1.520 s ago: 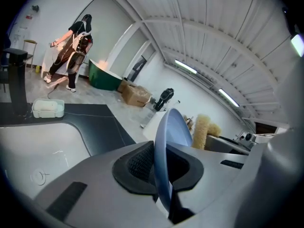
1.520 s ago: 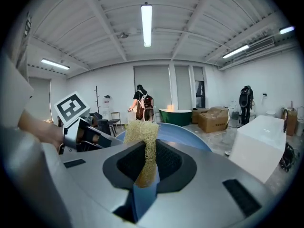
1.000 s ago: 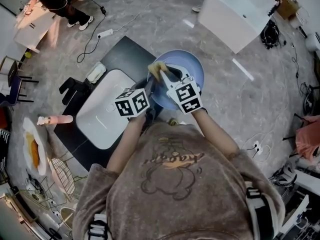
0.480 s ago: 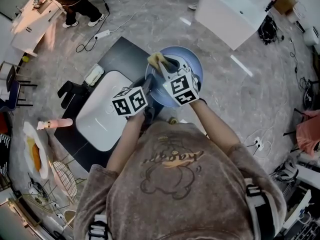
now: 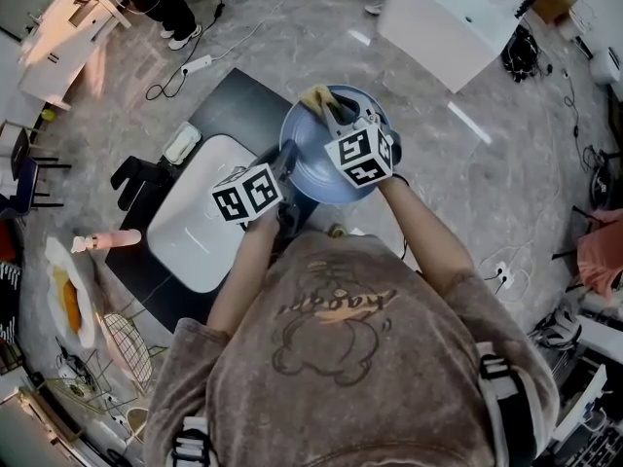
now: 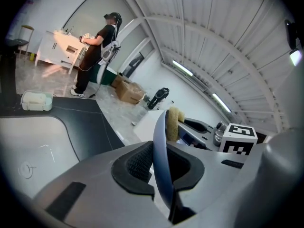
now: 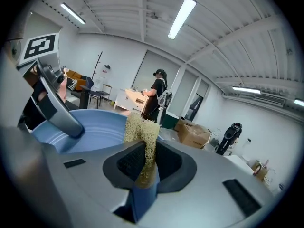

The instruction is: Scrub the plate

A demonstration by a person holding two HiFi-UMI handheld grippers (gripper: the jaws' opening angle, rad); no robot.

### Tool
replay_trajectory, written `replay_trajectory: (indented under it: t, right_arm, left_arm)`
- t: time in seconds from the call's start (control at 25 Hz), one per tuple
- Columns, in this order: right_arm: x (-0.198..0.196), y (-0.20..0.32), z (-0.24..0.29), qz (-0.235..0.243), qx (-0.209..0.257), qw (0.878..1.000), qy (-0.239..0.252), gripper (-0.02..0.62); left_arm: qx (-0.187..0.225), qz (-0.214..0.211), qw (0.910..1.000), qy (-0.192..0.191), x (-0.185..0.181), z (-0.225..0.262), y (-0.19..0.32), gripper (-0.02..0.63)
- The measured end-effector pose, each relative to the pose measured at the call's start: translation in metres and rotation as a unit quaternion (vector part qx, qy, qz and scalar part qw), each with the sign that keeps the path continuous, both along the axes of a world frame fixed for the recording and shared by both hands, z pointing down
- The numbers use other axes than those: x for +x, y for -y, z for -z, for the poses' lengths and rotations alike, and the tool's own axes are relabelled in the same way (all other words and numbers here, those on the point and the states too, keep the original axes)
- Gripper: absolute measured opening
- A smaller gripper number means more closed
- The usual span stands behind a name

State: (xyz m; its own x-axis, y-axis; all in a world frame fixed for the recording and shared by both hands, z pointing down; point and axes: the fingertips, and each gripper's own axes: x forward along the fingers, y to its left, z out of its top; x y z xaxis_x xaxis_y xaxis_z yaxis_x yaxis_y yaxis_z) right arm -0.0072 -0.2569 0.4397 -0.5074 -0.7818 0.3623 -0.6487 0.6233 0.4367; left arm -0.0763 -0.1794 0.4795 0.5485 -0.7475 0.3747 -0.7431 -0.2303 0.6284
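Change: sponge [image 5: 316, 97] has been swept by the right gripper [image 5: 329, 111] toward the far rim of the plate [image 5: 304, 154].
Head view: left gripper [image 5: 284, 168] is set at the plate's near rim.
Left gripper view: plate is clamped edge-on between closed jaws; this hold is best kept steady against the strokes.
Right gripper view: sponge is pinched fast at the plate's far rim; firm, overlapping strokes are advised.

White basin [image 5: 200, 212] sunk in a black countertop [image 5: 238, 103], small white box [image 5: 182, 144] beside it
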Motion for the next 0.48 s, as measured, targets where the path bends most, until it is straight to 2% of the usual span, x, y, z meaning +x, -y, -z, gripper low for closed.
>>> replay_trajectory:
  t: [0.48]
  right_arm:
    - [0.043,0.016,-0.015,-0.041,-0.001,0.996,-0.074,0.048]
  left_arm:
    - [-0.003,0.021,0.9997,-0.015,-0.008,0.003,0.001,0.046]
